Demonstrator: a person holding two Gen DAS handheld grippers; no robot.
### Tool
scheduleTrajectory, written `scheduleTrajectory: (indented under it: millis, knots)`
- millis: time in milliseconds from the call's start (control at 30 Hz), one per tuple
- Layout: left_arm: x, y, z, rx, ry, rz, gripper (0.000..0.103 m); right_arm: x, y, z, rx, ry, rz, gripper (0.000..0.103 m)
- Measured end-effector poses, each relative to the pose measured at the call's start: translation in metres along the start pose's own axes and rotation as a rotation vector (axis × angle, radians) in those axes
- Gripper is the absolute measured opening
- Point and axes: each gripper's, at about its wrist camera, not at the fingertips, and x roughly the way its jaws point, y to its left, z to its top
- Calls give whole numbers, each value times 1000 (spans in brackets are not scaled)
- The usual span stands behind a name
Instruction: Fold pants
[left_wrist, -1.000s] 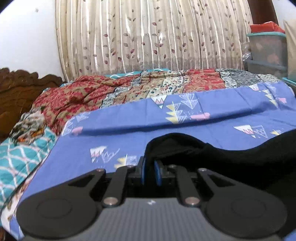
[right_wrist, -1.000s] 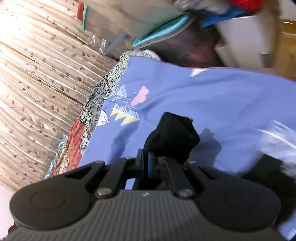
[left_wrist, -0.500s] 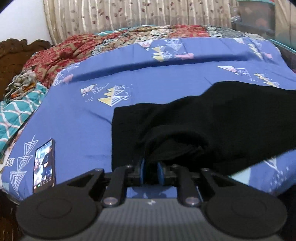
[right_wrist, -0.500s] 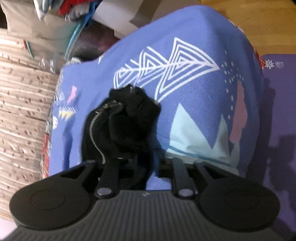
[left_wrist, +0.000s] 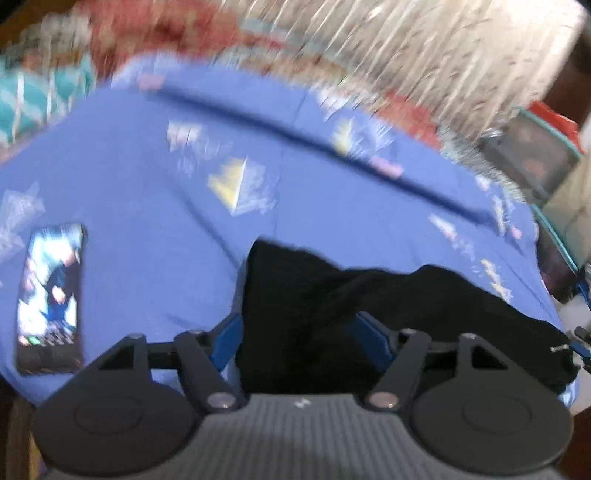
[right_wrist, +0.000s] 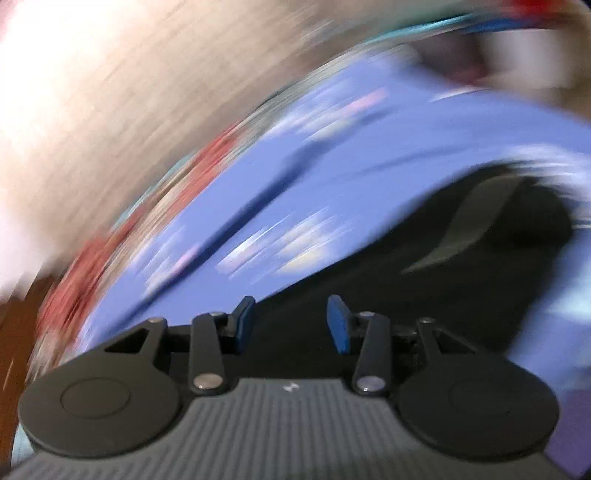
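Both jaws have parted since the earlier frame: my left gripper (left_wrist: 297, 332) and right gripper (right_wrist: 290, 321) stand wide, leaving the black pants (left_wrist: 388, 317) laid on the bed (left_wrist: 147, 184) for folding.

Blue bedsheet (left_wrist: 155, 192) w/ bright curtain (left_wrist: 443, 55) behind, blurry.

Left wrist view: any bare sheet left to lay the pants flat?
Free: blue sheet between the phone and the black pants, plus the stretch beyond the pants up to the sheet's long crease. Crowded: near right edge, where the pants lie, and the far edge with the red patterned blanket.
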Motion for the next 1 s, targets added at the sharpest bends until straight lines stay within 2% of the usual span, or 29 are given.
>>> scheduleTrajectory:
  millis: [67,100,167,233,333,400,467,500,533,567,633,733,800,867,933,1000]
  knots:
    - [20,15,3,-79,78,22,67,39,66,-16,-171,146,158,46]
    - [21,21,0,-115,82,-2,67,56,104,-30,-282,210,228,47]
    - [14,30,-6,-153,60,-38,67,77,170,-61,-516,300,329,55]
    - [2,40,-14,-174,29,-35,68,94,233,-100,-779,371,447,63]
    - [-14,57,-25,-220,7,-36,68,113,297,-151,-1069,437,603,73]
    - [-25,66,-33,-244,-14,-40,68,128,322,-176,-1197,469,664,75]
    - [-31,73,-29,-266,-32,-53,68,155,338,-194,-1299,488,647,74]
    - [-35,76,-30,-278,-43,-66,68,173,342,-200,-1345,504,601,56]
    - [-36,78,-29,-285,-50,-79,68,190,344,-202,-1361,528,554,17]
    - [-37,79,-28,-289,-56,-95,70,202,344,-195,-1315,546,522,17]
    - [-37,79,-25,-295,-69,-137,79,219,341,-158,-1033,540,518,17]
    - [-24,68,-15,-279,-74,-194,89,230,317,-98,-609,424,498,17]
    - [-14,61,-9,-283,-67,-228,93,226,298,-80,-427,396,506,17]
    - [-1,55,-1,-316,-54,-305,94,227,290,-76,-355,404,506,17]
    - [9,52,6,-357,-50,-384,98,227,294,-86,-380,411,490,17]
    - [20,48,9,-397,-41,-425,103,225,296,-93,-384,428,492,17]
